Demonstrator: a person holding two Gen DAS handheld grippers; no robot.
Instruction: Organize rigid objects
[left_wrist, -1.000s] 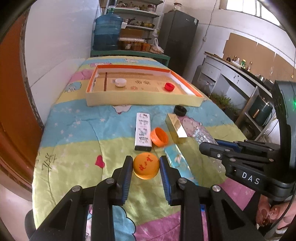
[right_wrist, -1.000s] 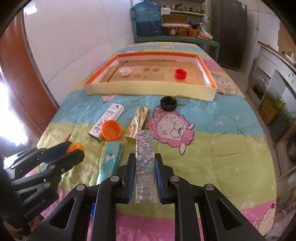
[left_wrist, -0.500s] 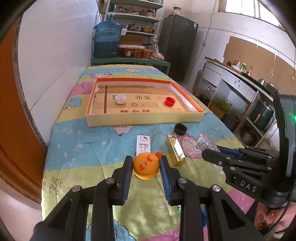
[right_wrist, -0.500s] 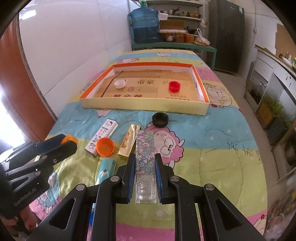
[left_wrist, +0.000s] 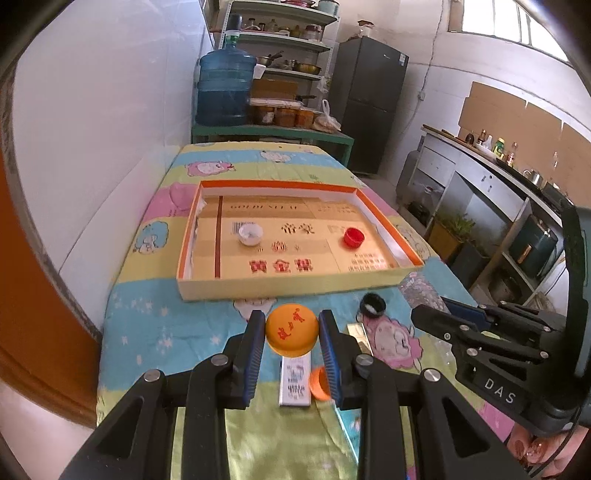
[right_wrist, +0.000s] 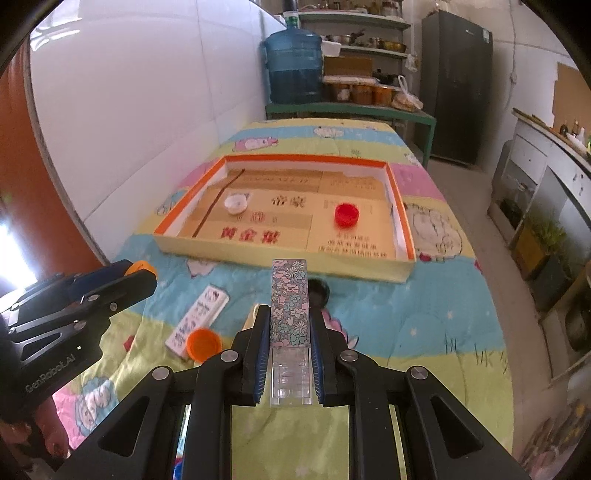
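Observation:
My left gripper (left_wrist: 292, 334) is shut on an orange cap with red writing (left_wrist: 291, 329), held above the quilt in front of the shallow orange-rimmed box (left_wrist: 280, 286). My right gripper (right_wrist: 289, 326) is shut on a long floral-patterned box (right_wrist: 289, 301) with a clear end, also raised and pointing at the orange-rimmed box (right_wrist: 258, 254). Inside that box lie a white cap (left_wrist: 250, 234) and a red cap (left_wrist: 353, 236). In the right wrist view the left gripper (right_wrist: 142, 273) shows at the left with the orange cap.
On the quilt lie a white printed box (left_wrist: 294, 378), an open orange cap (left_wrist: 318, 383), a black cap (left_wrist: 373, 304) and a gold box (left_wrist: 360, 332). A white wall runs along the left. Shelves and a water jug (left_wrist: 225, 88) stand beyond the table.
Both grippers have risen and moved forward toward the orange-rimmed box, each still holding its object. The loose items on the quilt have not moved.

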